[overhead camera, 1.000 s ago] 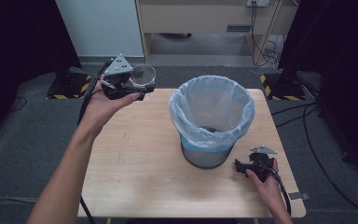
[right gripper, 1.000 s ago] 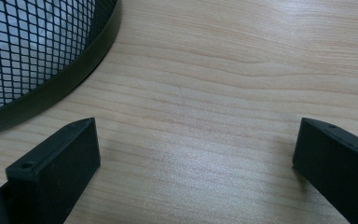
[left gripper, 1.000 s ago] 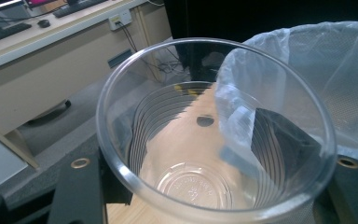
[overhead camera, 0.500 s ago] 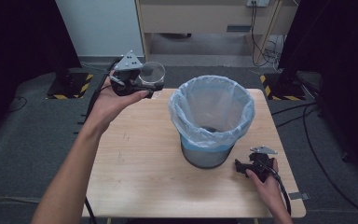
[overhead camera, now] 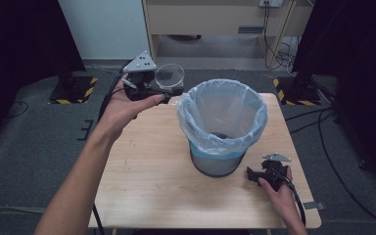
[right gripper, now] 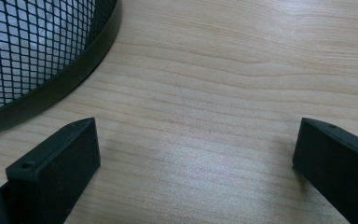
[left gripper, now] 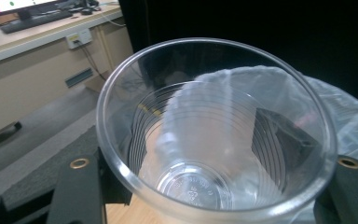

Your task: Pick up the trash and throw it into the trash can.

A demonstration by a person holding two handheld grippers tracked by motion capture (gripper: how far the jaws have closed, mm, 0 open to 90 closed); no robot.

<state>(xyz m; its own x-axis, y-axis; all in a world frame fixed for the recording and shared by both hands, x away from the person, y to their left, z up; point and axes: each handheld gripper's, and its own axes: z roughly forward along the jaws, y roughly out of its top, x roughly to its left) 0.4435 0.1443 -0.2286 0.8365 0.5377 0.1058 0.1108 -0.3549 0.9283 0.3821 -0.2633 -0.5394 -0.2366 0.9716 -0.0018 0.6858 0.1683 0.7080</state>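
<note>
Wooden table (overhead camera: 152,186), lined bin (overhead camera: 222,128) standing mid-table. I am holding a clear cup (overhead camera: 170,76) clamped in the left gripper (overhead camera: 169,88), beside the bin's rim (not yet over it). Right gripper (overhead camera: 254,174) is resting open, empty. Drop remaining.

High view: above the near table (overhead camera: 142,196) edge, facing forward-down, far. Left gripper view: close, looks into cup (left gripper: 214,140), bin (left gripper: 354,121) liner behind. Right gripper view: low over tabletop beside bin base (right gripper: 51,88). All share the bin (overhead camera: 221,127).
</note>
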